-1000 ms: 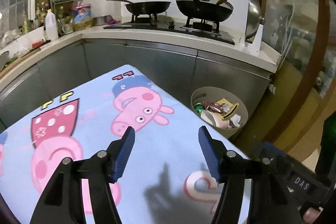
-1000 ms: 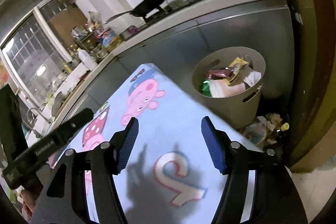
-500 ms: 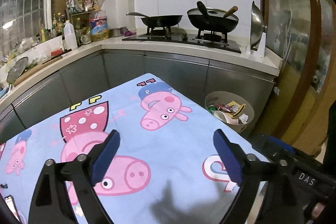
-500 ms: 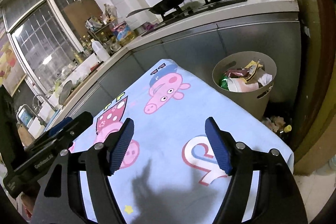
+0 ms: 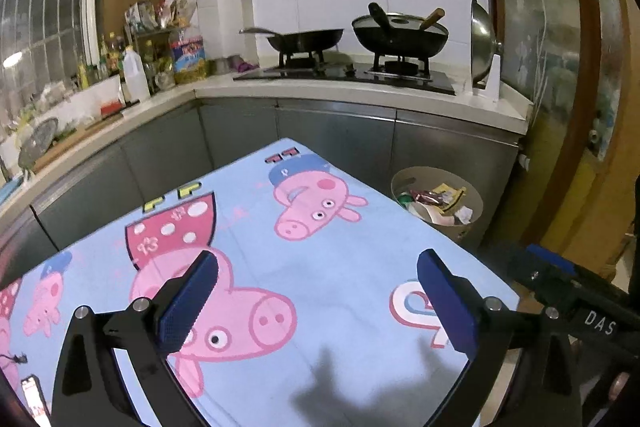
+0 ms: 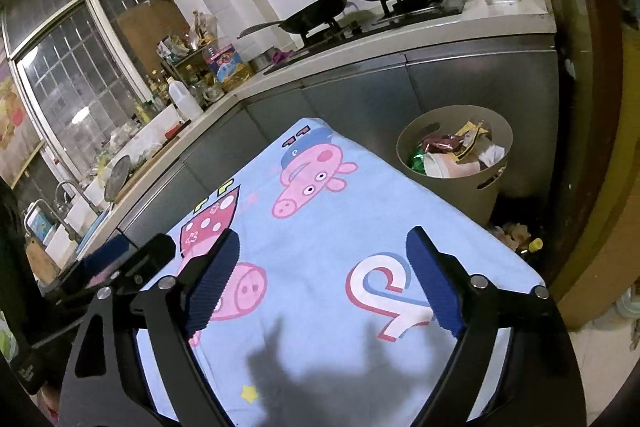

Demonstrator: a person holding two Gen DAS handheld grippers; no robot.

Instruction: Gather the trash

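A beige trash bin (image 5: pixel 472 227) (image 6: pixel 486 193) stands on the floor past the table's far right corner, filled with wrappers, a cup and crumpled paper (image 6: pixel 452 151). My left gripper (image 5: pixel 318 291) hovers over the cartoon-pig tablecloth (image 5: pixel 320 267), its jaws opening wide with nothing between them. Over the same cloth (image 6: pixel 320 227) my right gripper (image 6: pixel 322 275) is also opening and holds nothing. The other gripper's black body (image 6: pixel 120 263) shows at the left of the right wrist view, and the right one (image 5: pixel 568 291) at the right of the left wrist view.
Grey kitchen cabinets (image 5: pixel 340 135) wrap behind the table, with two woks on a stove (image 5: pixel 360 43) and bottles (image 5: pixel 132 75) on the counter. A wooden door frame (image 5: pixel 600 107) rises on the right. Small litter (image 6: pixel 520 239) lies on the floor by the bin. A phone (image 5: pixel 34 399) lies at the lower left.
Both grippers have pulled back and up from the bin end of the table, so more tablecloth shows. Both pairs of jaws have spread wider apart.
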